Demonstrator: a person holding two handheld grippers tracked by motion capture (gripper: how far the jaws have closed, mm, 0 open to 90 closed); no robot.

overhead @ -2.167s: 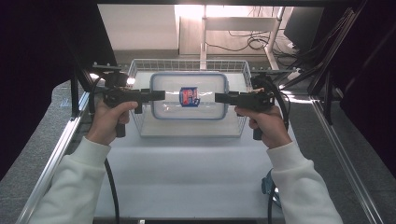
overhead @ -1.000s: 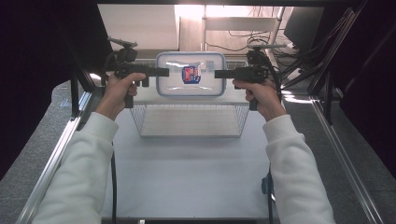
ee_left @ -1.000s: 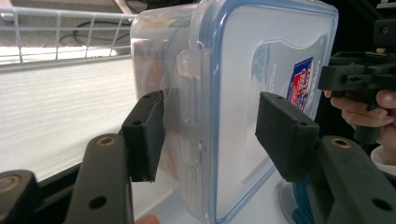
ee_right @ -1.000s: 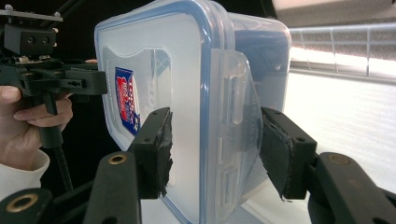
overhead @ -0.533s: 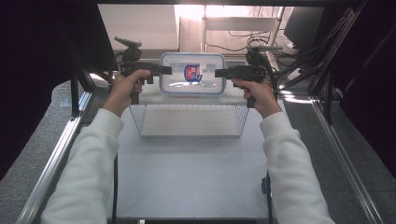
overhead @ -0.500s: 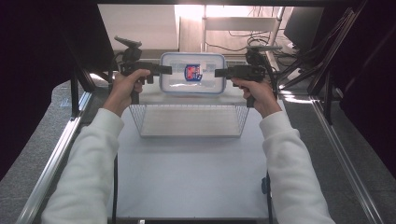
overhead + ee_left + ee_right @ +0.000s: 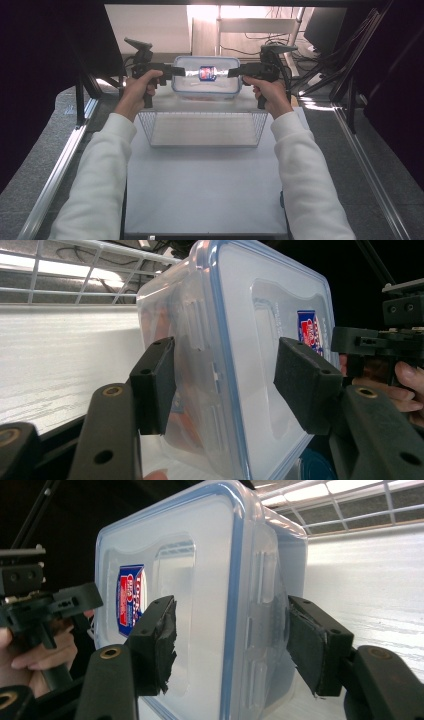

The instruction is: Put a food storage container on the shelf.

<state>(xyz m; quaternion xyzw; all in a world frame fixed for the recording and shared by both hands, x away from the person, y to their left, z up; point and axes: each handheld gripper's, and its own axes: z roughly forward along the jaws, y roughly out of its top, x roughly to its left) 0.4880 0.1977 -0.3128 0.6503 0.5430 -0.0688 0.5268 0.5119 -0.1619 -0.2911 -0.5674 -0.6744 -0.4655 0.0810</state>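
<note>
Left gripper and right gripper are clamped on opposite short ends of the clear lidded container, held at upper centre, beyond the wire basket. Blue-rimmed lid, red-blue label noted.

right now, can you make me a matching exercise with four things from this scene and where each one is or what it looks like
Things:
1. clear plastic lidded container
2. wire mesh basket
3. left gripper
4. red and blue label

Descriptions:
A. on the container's lid
B. on the white table, nearer the person than the container
C. held between both grippers
D. clamped on the container's left end

Pairs: 1-C, 2-B, 3-D, 4-A
</note>
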